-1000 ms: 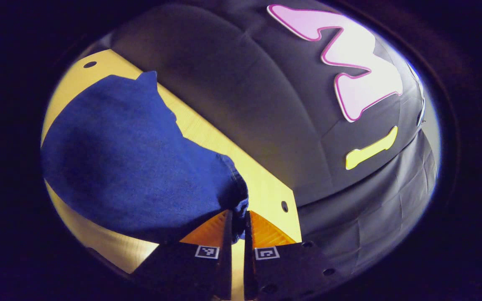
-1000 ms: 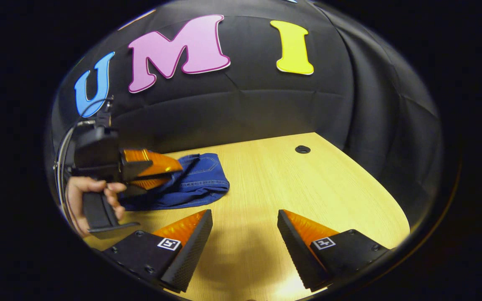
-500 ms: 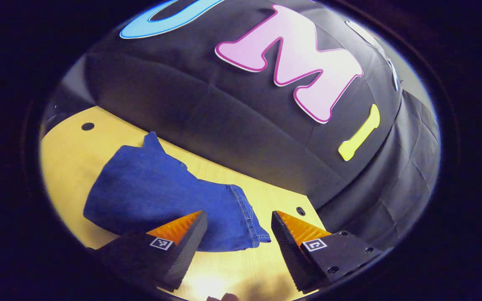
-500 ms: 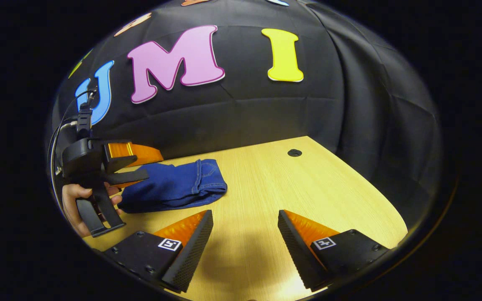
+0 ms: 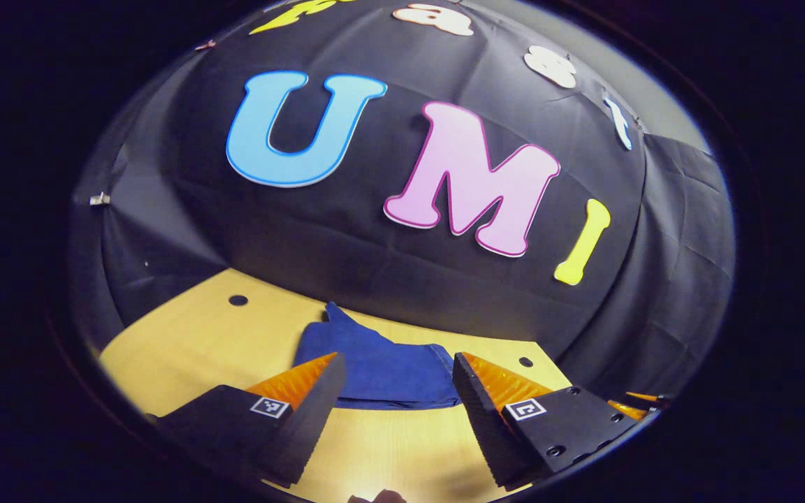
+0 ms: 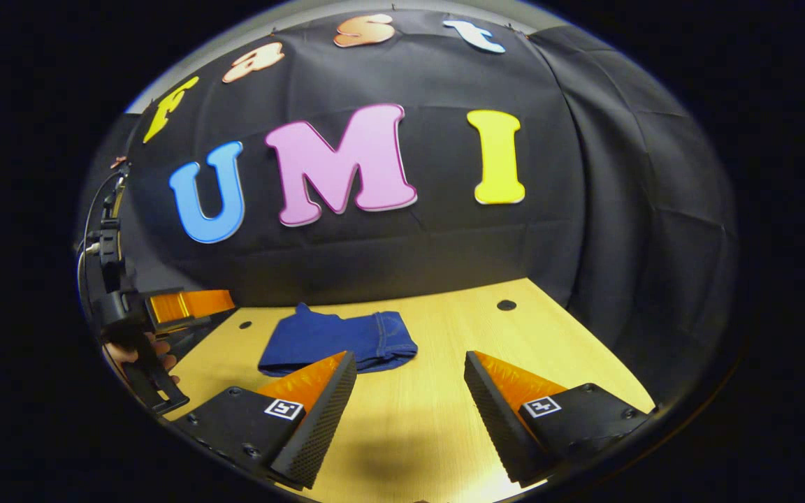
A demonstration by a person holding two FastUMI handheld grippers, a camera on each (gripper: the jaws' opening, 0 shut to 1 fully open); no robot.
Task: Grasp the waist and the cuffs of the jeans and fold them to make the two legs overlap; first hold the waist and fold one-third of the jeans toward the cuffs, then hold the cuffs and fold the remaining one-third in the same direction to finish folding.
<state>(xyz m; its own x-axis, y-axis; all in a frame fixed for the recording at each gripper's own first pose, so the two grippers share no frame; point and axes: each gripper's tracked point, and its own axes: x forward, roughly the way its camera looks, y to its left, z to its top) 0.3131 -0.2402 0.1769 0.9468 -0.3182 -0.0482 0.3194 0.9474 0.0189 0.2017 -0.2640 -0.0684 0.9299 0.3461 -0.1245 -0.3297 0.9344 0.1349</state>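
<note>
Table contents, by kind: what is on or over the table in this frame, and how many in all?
Jeans, folded into one bundle on the table: 1
Tools, both open and empty: 2, left tool and right tool
Holes in the table top: 2
Total: 5

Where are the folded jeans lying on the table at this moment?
The jeans lie folded near the table's far edge, close to the black cloth wall; in the right gripper view they are left of centre, beyond the open right gripper.
</note>
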